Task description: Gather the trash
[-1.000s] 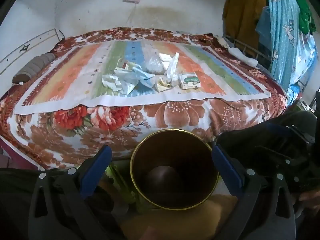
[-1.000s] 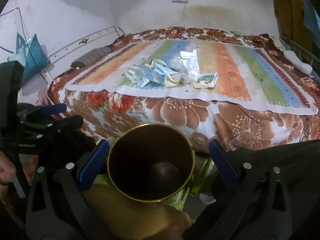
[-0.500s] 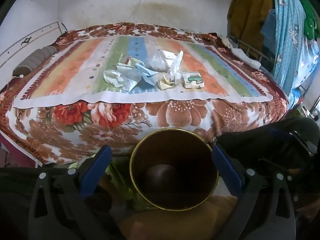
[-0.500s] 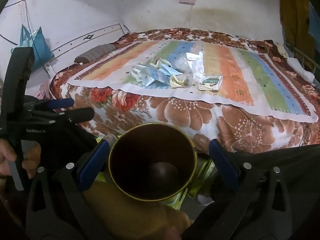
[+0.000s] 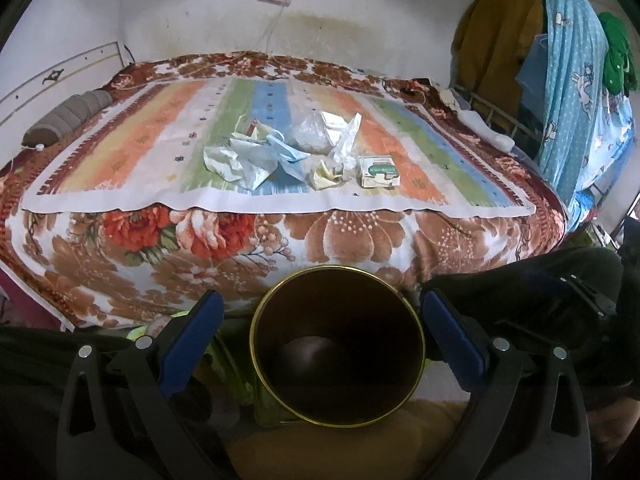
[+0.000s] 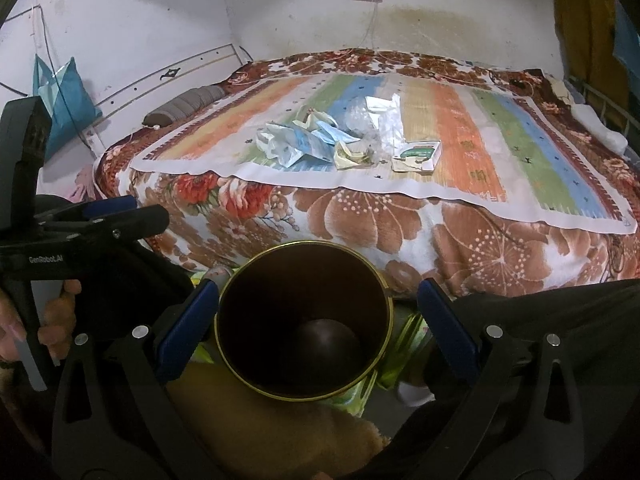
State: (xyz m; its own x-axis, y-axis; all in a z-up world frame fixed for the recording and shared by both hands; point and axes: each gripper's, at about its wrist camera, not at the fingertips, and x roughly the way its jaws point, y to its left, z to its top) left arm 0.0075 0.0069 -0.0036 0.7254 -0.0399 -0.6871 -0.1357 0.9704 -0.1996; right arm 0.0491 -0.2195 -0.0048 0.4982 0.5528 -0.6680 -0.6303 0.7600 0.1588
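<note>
Both my tongs are spread wide and hold nothing. My left gripper (image 5: 322,330) hangs over the mouth of the brown bin (image 5: 338,360), its blue-padded fingers (image 5: 194,334) standing clear of the gold rim on either side. My right gripper (image 6: 318,326) is the same, with the bin (image 6: 304,324) sitting between and just below its fingers, nearer the left one. Ahead of both tongs, past the bin, lies the bed with its floral blanket (image 5: 340,236) and the striped mat (image 5: 160,148) on top. The trash is heaped on that mat, well beyond my fingertips: crumpled white paper (image 5: 236,162), a blue face mask (image 5: 288,154), a clear plastic bag (image 5: 314,136), a small yellow wrapper (image 5: 326,174) and, to the right of the heap, a small green-and-white box (image 5: 378,171). In the right wrist view my left gripper (image 6: 108,216) shows off to the left, held by my hand (image 6: 52,318).
</note>
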